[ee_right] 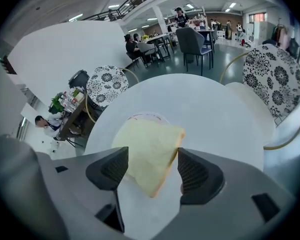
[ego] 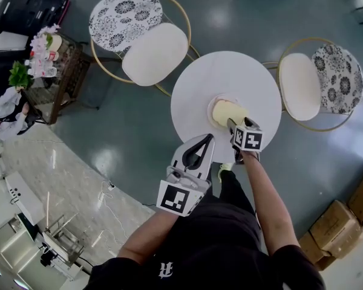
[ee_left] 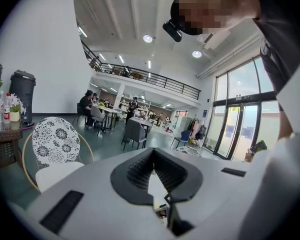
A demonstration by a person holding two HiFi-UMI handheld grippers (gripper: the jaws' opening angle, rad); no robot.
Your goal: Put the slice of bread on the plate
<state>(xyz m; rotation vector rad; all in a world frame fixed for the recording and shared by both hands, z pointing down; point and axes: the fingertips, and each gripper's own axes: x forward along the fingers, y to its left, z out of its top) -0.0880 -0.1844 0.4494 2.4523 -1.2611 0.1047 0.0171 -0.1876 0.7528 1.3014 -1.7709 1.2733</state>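
Note:
A pale slice of bread (ee_right: 147,151) lies on a small white plate (ee_right: 145,117) with a thin red rim, and it covers most of the plate. In the head view the bread (ego: 227,112) and plate (ego: 219,99) sit near the front of the round white table (ego: 254,80). My right gripper (ee_right: 152,171) points steeply down over the slice's near corner. Its jaws stand wide, and neither pad presses on the bread. From above, the right gripper (ego: 233,125) is at the bread's near edge. My left gripper (ego: 209,139) hovers off the table's front left, level and empty, with its tips (ee_left: 154,154) together.
Two gold-framed chairs with white cushions flank the table, one at the left (ego: 154,53) and one at the right (ego: 299,86). A dark side table (ego: 60,71) with bottles and flowers stands far left, beside a black bin (ego: 27,8). Cardboard boxes (ego: 345,222) lie at the lower right.

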